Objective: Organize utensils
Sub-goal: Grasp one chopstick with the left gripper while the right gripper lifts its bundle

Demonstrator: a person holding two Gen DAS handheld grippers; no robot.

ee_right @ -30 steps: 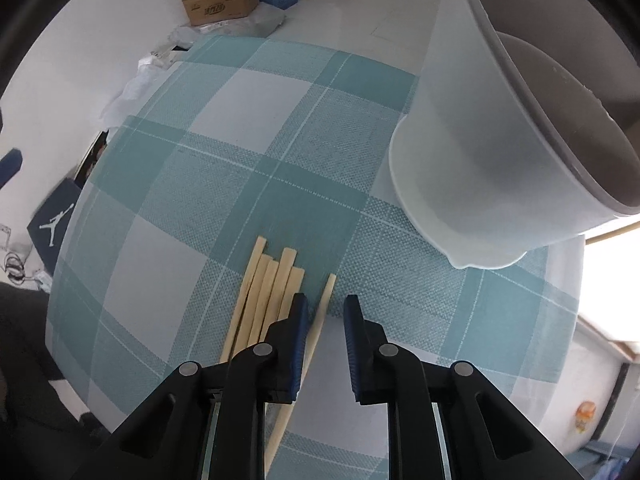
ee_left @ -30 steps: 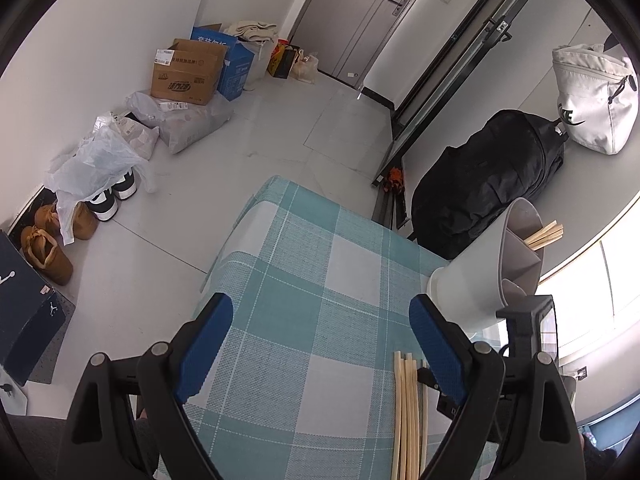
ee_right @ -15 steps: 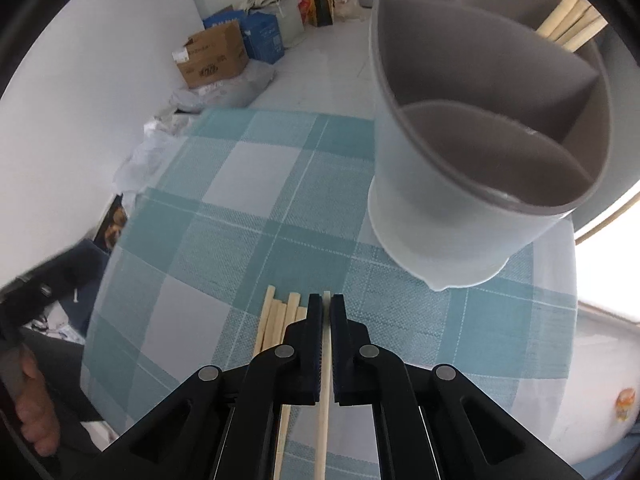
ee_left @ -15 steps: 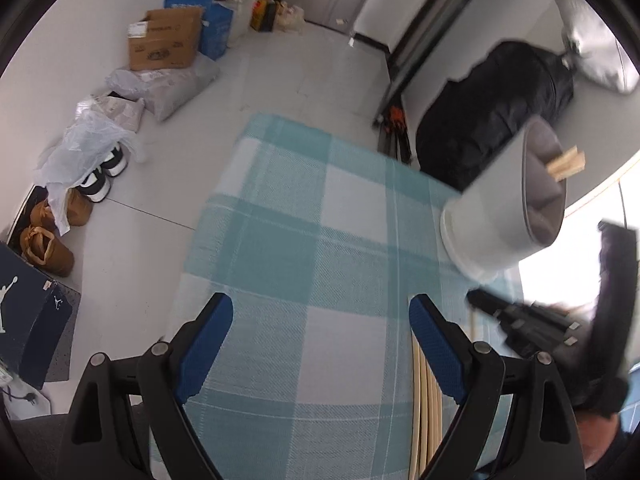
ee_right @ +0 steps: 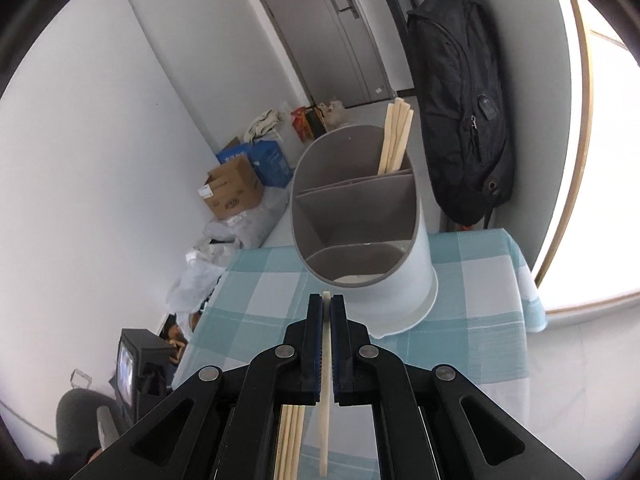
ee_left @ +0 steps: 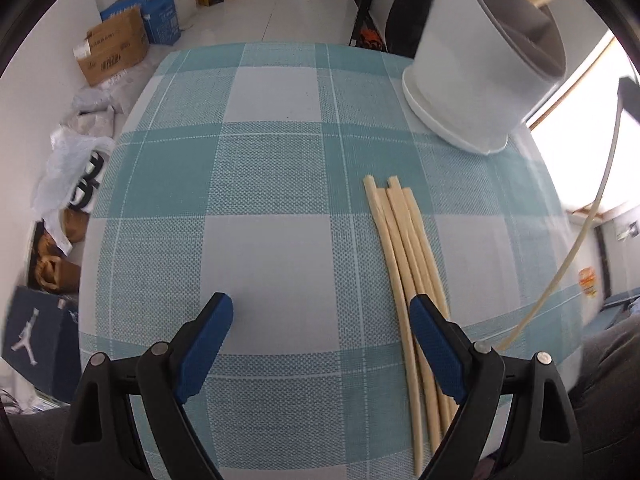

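Observation:
My right gripper [ee_right: 326, 304] is shut on one wooden chopstick [ee_right: 325, 400], held in the air in front of the white divided utensil holder [ee_right: 360, 216]. Several chopsticks [ee_right: 394, 140] stand in the holder's far compartment; the near compartments look empty. The held chopstick also shows in the left wrist view [ee_left: 576, 240] at the right. My left gripper [ee_left: 320, 320] is open and empty, low over the checked cloth, with several loose chopsticks [ee_left: 404, 248] lying by its right finger. The holder [ee_left: 480, 68] stands at the far right of the table.
The table wears a teal and white checked cloth [ee_left: 260, 180]. A black backpack [ee_right: 460, 100] hangs on the wall behind the holder. Cardboard boxes [ee_left: 112, 48], bags and shoes lie on the floor to the left.
My right gripper closed on one chopstick and lifted it off the cloth toward the holder. My left gripper dropped lower over the table, still open.

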